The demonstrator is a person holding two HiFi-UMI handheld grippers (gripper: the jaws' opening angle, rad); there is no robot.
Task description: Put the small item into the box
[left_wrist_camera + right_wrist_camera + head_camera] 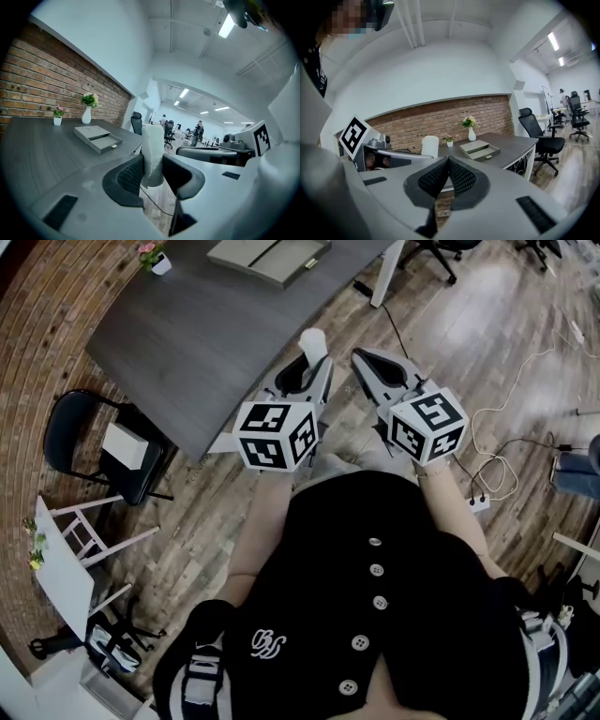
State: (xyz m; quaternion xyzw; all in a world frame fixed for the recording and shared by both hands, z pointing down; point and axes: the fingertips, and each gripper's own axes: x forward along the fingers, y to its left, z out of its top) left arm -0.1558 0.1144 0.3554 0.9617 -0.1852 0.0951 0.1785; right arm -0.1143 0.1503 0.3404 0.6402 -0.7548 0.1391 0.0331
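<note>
A small white item (152, 157) stands upright between the jaws of my left gripper (153, 174), which is shut on it. From the head view the white item (313, 343) pokes out past the left gripper (307, 371), just off the near edge of the dark grey desk (206, 343). The grey box (269, 258) lies at the far end of that desk with its drawer slid open; the box (97, 137) is ahead-left in the left gripper view, and the box (479, 149) also shows past my right gripper (448, 176). The right gripper (372, 371) is shut and holds nothing, beside the left.
A small pot of pink flowers (155, 257) and a white vase with green leaves (87, 112) stand on the desk by the brick wall. A black folding chair (103, 446) with a white box stands left of the desk. Cables (511, 460) lie on the floor at right.
</note>
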